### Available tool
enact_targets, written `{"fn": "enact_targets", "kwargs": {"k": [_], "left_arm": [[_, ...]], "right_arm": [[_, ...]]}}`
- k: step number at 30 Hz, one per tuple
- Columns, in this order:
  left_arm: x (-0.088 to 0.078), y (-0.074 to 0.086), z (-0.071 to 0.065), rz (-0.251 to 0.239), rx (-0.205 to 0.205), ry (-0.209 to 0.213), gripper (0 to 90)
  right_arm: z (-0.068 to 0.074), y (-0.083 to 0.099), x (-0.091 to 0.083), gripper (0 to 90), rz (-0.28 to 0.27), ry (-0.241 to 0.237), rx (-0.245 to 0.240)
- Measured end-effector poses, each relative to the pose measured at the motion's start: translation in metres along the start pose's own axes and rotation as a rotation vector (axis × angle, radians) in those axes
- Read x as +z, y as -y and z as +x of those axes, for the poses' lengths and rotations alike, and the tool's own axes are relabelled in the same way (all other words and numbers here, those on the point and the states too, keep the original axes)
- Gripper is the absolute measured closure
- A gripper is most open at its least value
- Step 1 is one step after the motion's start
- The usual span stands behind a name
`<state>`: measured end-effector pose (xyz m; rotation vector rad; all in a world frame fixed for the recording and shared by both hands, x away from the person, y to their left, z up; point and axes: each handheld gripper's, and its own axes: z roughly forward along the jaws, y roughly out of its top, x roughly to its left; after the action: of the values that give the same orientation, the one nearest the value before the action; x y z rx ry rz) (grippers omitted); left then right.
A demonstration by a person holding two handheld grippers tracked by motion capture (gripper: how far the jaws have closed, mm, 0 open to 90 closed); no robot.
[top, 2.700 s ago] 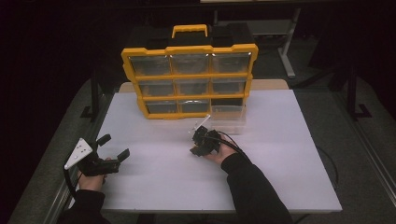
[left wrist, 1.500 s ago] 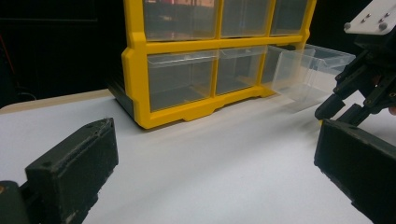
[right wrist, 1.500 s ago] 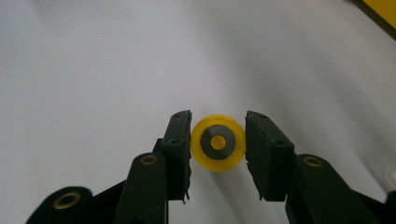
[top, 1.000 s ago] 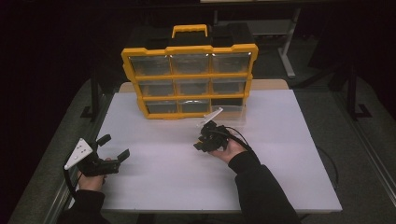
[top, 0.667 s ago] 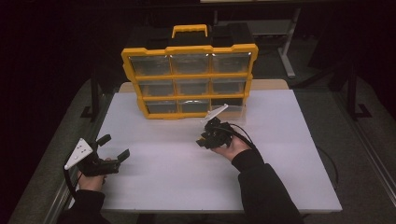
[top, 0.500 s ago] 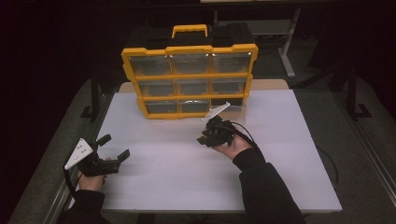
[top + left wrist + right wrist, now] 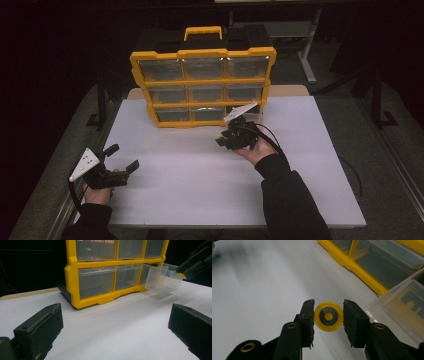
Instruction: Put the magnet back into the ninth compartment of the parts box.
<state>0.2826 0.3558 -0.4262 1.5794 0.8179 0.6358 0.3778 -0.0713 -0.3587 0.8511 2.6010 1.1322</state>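
In the high view, the pulled-out clear drawer (image 7: 248, 116) at the lower right of the yellow organizer (image 7: 202, 85) is mostly hidden behind the right gripper (image 7: 223, 140) and its grey plate. What that gripper holds is too small to tell there. The contents of the organizer's compartments cannot be read in any view; the plastic is dim and reflective. In the right gripper view, the drawer is cut by the right edge, and something brownish inside it is blurred, perhaps a label. In the left gripper view, the organizer's top row is cut off by the upper edge.
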Motion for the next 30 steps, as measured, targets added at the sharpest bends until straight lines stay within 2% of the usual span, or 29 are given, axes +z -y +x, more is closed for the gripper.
{"fn": "enact_targets", "kwargs": {"k": [8, 17, 30], "left_arm": [[0.0, 0.0, 0.0, 0.001, -0.001, 0.0, 0.0], [0.0, 0.0, 0.0, 0.001, -0.002, 0.0, 0.0], [0.0, 0.0, 0.0, 0.001, -0.002, 0.0, 0.0]], "right_arm": [[-0.009, -0.003, -0.012, 60.7, -0.022, 0.023, 0.02], [-0.019, -0.004, -0.018, 60.7, -0.033, 0.047, 0.041], [-0.041, -0.004, -0.029, 60.7, -0.04, 0.091, 0.097]]}}
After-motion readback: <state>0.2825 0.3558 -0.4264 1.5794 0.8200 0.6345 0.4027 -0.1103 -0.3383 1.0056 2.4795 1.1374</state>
